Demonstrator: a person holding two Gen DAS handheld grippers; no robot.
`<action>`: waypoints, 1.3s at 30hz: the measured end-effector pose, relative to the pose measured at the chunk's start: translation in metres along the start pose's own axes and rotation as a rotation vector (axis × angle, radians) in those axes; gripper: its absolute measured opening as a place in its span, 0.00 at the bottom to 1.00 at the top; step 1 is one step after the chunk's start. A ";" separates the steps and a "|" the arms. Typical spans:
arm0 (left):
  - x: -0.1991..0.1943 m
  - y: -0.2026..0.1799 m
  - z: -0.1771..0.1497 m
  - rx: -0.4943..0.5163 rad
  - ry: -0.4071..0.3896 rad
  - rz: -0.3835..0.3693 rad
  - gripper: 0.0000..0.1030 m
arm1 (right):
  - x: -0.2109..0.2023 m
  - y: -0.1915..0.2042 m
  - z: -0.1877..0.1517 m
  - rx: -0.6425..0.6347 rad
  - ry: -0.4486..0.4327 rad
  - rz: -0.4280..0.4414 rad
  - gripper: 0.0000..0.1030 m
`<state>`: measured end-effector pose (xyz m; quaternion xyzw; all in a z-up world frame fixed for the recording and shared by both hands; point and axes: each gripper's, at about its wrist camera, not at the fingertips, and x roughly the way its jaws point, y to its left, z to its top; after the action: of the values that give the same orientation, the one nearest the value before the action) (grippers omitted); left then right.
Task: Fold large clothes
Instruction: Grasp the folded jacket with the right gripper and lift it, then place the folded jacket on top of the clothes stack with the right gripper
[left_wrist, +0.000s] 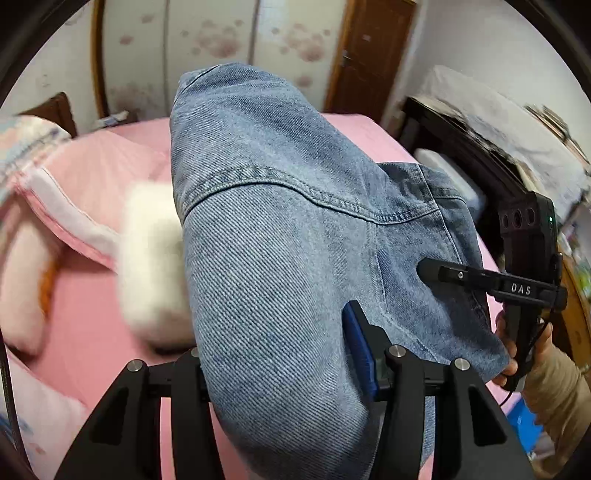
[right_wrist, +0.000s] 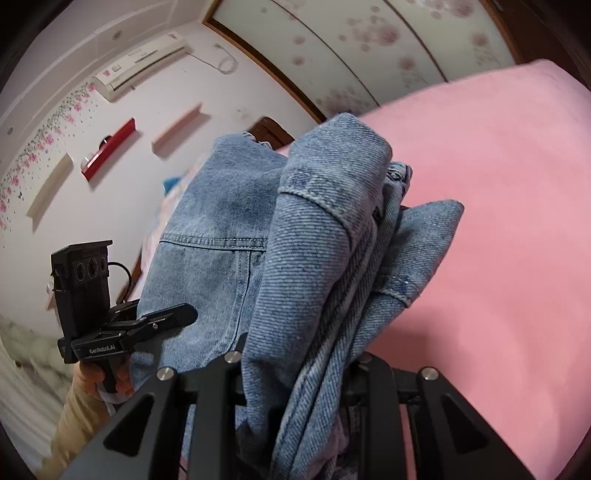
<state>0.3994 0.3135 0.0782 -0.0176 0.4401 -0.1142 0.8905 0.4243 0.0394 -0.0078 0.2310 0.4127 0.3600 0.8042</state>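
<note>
I've got the denim jacket clamped in both left gripper and right gripper, lifted off the pink bed, folding barely begun.

Left wrist camera, pressed close behind the denim jeans, faces across the pink bed toward flowered wardrobe doors. Right wrist camera, equally close, tilts upward toward the air conditioner. Both share jeans, bed, wardrobe.

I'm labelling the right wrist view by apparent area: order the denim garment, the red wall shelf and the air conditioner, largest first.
1. Denim garment, though nearness to the camera inflates it.
2. Air conditioner.
3. Red wall shelf; close to the air conditioner in apparent size, so their order is unsure.
</note>
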 end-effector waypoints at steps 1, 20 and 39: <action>0.000 0.023 0.018 0.000 -0.006 0.021 0.49 | 0.022 0.008 0.019 -0.004 -0.008 0.001 0.23; 0.175 0.149 0.052 -0.172 -0.100 0.538 0.99 | 0.243 -0.048 0.066 0.029 -0.025 -0.265 0.46; 0.038 -0.080 -0.058 -0.108 -0.219 0.343 0.99 | 0.016 0.031 -0.023 -0.102 -0.030 -0.467 0.53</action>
<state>0.3612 0.2315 0.0234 -0.0025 0.3426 0.0656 0.9372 0.3994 0.0734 -0.0078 0.0936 0.4242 0.1811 0.8823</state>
